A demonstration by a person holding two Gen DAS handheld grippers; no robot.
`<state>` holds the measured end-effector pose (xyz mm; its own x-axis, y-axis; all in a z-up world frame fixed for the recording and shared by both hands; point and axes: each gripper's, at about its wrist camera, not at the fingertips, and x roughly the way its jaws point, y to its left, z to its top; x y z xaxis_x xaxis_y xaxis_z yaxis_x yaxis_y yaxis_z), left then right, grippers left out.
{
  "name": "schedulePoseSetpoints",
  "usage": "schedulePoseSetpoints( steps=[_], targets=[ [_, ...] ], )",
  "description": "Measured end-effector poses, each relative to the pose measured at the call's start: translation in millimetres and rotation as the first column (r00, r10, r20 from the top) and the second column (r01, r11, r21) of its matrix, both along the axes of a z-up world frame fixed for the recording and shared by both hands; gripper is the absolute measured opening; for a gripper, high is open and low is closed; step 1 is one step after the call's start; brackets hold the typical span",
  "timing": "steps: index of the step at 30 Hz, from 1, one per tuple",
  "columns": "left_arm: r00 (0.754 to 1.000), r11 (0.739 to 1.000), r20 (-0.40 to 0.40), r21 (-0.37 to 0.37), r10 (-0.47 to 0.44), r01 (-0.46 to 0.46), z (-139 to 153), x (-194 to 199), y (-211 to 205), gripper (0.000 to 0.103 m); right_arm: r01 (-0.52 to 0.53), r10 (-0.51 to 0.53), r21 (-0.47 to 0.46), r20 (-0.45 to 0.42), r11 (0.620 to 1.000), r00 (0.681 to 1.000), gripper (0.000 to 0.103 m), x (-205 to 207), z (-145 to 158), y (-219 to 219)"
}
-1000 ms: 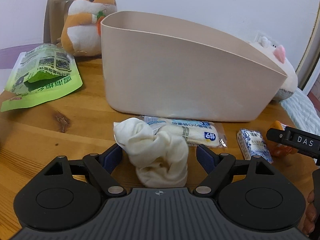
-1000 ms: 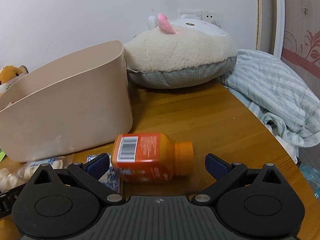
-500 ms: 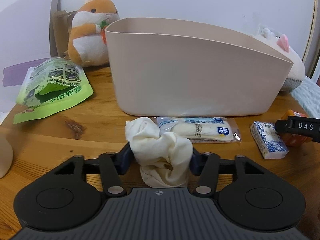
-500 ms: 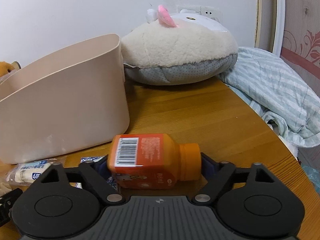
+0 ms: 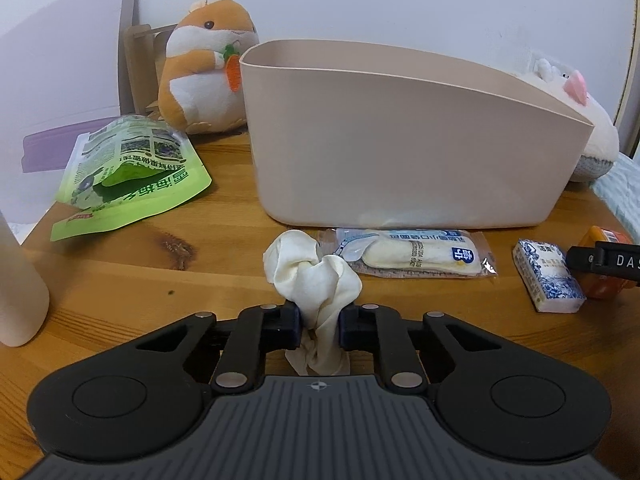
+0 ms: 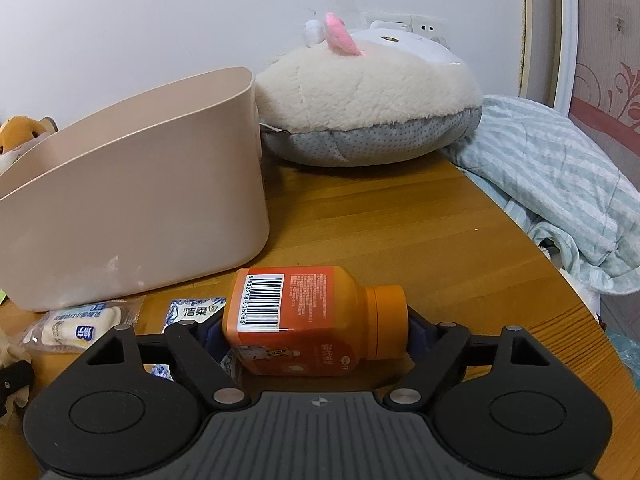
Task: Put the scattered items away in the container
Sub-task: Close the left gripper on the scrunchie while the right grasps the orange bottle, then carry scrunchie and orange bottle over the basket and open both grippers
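**Both grippers close on their items**

A second ago the left gripper (image 5: 319, 325) stood wide around the crumpled white cloth (image 5: 314, 280); its jaws have just been closing, and the pads now pinch the cloth's lower part into a narrow waist. The right gripper (image 6: 316, 330), wide open before, has closed on the lying orange bottle (image 6: 304, 320), one pad at its base, the other at its cap.
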<state>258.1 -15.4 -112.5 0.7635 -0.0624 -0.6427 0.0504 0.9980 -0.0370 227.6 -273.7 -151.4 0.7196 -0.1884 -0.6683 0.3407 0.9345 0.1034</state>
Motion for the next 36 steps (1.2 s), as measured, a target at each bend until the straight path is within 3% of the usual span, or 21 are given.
schedulePoseSetpoints(
  steps=[21,31,36],
  targets=[
    [0.999,0.999,0.045,-0.048,0.015,-0.013,27,-30,11,0.014,-0.027,0.028,-0.029,0.050,0.999,0.998,0.079,-36,16,8],
    [0.990,0.996,0.138,-0.081,-0.012,0.023,72,-34,7,0.014,-0.068,0.070,-0.018,0.145,0.998,0.987,0.079,-44,67,9],
    [0.984,0.994,0.179,-0.102,-0.011,0.029,93,-23,9,0.014,-0.089,0.098,-0.056,0.197,0.995,0.976,0.079,-40,96,14]
  ],
)
